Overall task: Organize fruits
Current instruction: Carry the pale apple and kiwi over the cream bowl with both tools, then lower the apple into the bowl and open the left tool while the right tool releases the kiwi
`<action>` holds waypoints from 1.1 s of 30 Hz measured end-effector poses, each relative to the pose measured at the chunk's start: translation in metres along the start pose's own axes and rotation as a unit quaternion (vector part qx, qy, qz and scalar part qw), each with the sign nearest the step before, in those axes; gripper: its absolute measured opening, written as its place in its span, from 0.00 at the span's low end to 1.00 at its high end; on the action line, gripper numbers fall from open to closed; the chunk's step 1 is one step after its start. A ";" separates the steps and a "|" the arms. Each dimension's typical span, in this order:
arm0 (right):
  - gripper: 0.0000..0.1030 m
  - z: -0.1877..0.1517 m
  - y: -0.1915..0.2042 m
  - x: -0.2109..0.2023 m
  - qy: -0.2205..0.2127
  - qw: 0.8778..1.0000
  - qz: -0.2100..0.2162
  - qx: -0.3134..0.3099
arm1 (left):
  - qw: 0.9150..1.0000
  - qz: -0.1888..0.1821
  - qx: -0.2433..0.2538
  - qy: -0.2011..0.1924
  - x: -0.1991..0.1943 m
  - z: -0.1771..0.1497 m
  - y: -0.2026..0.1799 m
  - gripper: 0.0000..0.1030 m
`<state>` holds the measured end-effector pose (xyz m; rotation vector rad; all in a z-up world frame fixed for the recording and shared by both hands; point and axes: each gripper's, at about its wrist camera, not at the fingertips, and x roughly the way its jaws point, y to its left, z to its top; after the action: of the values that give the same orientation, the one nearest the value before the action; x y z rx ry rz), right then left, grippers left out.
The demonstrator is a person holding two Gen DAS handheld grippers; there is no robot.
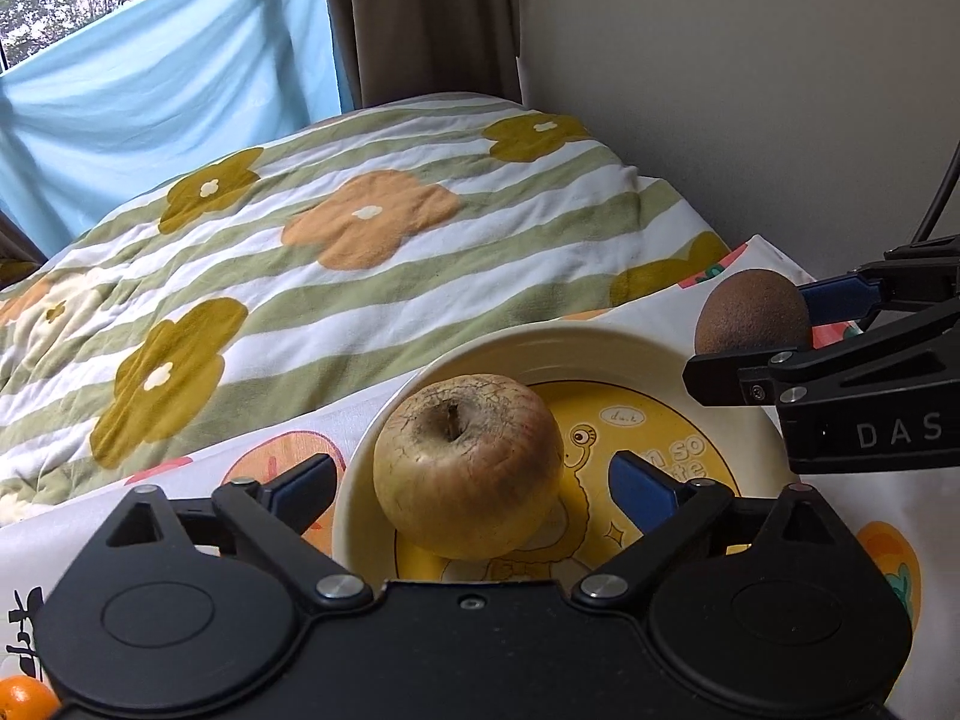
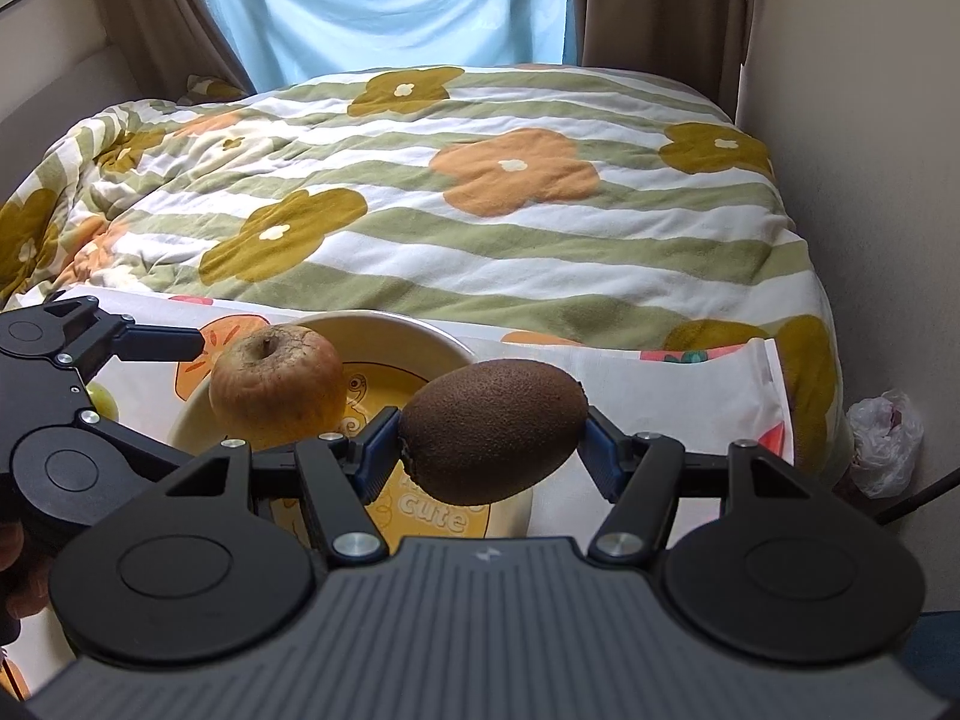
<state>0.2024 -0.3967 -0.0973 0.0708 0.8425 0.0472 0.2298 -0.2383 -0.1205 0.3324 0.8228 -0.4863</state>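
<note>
Fruits under inspection number two main items, an apple and a kiwi. Apple [image 1: 468, 468]: round, yellowish with a faint red blush, skin dull and finely wrinkled, with brown russet cracking around the sunken stem pit. It sits inside the bowl [image 1: 600, 348], at the bowl's left side as seen from the left wrist view. Bowl: smooth, glossy cream ceramic with a raised round rim and a yellow cartoon print with lettering on its floor. It stands on a white cloth [image 1: 888, 498] printed with orange fruit motifs, spread at the edge of a bed.

Left gripper [image 1: 474, 489]: matte black plastic linkage with blue pads; jaws spread wide to either side of the apple, neither pad touching it.

Kiwi [image 2: 495, 429]: egg-shaped, brown, with a fuzzy, finely speckled skin. Right gripper [image 2: 492, 450]: same black build, its ridged blue pads pinching the kiwi end to end, holding it lengthwise above the near-right rim of the bowl.

Quilt [image 2: 480, 210]: soft, puffy, stitched fabric, white with green stripes and large ochre and orange flowers. Curtain [image 2: 390, 0]: thin pale blue fabric, creased, over the window behind. Orange [image 1: 24, 699]: part of a smooth rounded one shows at the lower-left corner of the left wrist view.
</note>
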 end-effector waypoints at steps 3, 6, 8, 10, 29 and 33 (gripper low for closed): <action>0.76 0.001 0.001 -0.001 -0.001 1.000 0.002 -0.010 | 1.000 0.004 -0.002 -0.001 -0.007 -0.002 0.002 0.96; 0.76 0.001 0.004 -0.002 -0.002 1.000 0.009 -0.029 | 1.000 0.006 -0.008 -0.002 -0.013 -0.005 0.004 0.96; 0.76 0.000 0.006 0.000 -0.003 0.999 0.015 -0.044 | 1.000 0.008 -0.014 -0.002 -0.018 -0.008 0.006 0.96; 0.76 -0.001 0.010 0.003 -0.003 0.998 0.023 -0.066 | 1.000 0.013 -0.019 -0.002 -0.022 -0.010 0.007 0.96; 0.93 -0.015 0.045 0.042 -0.001 0.986 0.045 -0.163 | 0.996 0.053 -0.061 0.023 -0.050 -0.048 0.025 0.96; 1.00 -0.016 0.044 0.033 -0.019 0.985 0.034 -0.167 | 0.996 0.057 -0.070 0.022 -0.056 -0.053 0.024 0.96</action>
<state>0.2119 -0.3497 -0.1285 -0.2150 0.7837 0.2491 0.1773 -0.1783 -0.1090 0.2592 0.8715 -0.3139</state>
